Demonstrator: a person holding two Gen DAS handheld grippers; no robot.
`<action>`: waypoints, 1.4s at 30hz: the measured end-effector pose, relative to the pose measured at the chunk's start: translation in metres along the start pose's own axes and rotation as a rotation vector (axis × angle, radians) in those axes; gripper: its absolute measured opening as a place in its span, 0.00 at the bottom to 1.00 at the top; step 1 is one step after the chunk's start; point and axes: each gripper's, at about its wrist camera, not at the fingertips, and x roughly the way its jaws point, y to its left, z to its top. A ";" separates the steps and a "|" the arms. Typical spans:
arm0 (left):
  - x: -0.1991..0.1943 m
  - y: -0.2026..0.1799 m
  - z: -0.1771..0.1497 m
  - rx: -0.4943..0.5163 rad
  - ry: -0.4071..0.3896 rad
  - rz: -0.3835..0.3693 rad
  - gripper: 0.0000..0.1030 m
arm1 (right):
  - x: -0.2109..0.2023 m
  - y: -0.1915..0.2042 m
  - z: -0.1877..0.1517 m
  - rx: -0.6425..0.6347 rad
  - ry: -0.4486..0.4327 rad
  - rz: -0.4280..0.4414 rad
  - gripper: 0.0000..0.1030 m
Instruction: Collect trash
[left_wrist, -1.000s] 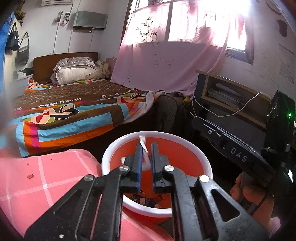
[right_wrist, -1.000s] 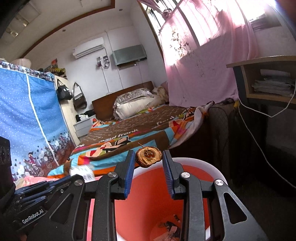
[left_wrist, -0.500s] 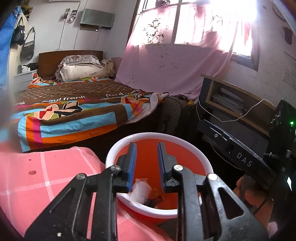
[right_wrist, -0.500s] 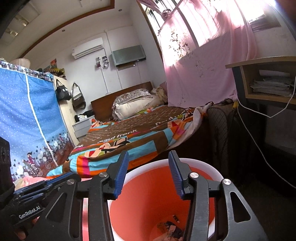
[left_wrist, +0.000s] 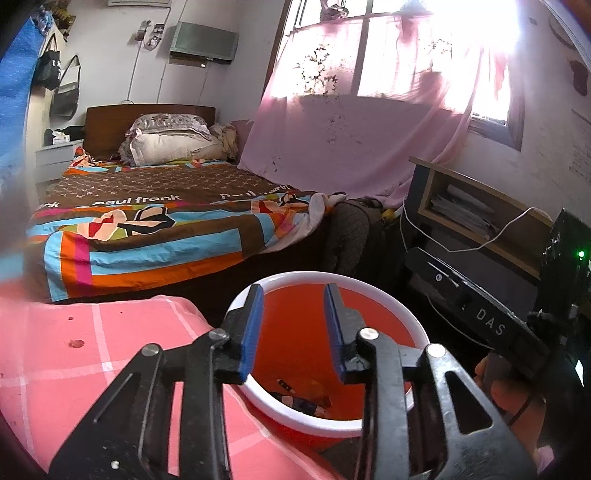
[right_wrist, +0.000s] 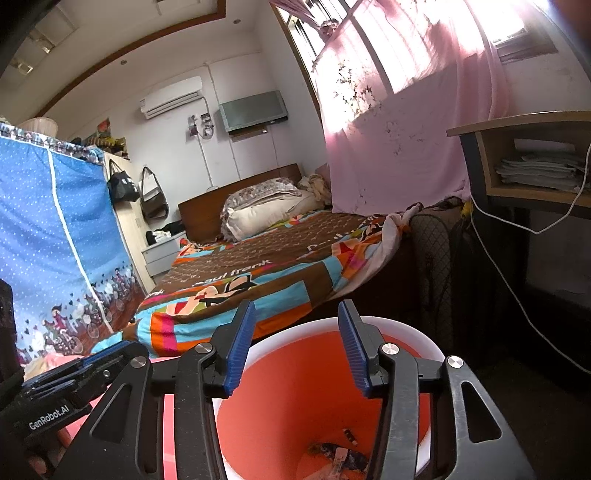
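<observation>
Bed (left_wrist: 155, 221) behind bin (left_wrist: 369, 284), pink cloth (left_wrist: 92, 350) left, shelf (left_wrist: 480, 206) right

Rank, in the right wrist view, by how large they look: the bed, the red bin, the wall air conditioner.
1. bed
2. red bin, near the camera and cut off below, so unsure against the bed
3. wall air conditioner
</observation>
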 end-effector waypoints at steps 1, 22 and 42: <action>-0.001 0.001 0.000 -0.001 -0.003 0.004 0.43 | 0.000 0.000 0.000 -0.002 0.000 0.001 0.44; -0.037 0.039 -0.002 -0.075 -0.118 0.252 1.00 | 0.007 0.014 -0.001 -0.017 0.004 -0.014 0.88; -0.108 0.077 -0.016 -0.092 -0.165 0.399 1.00 | -0.009 0.060 -0.012 -0.122 -0.030 0.030 1.00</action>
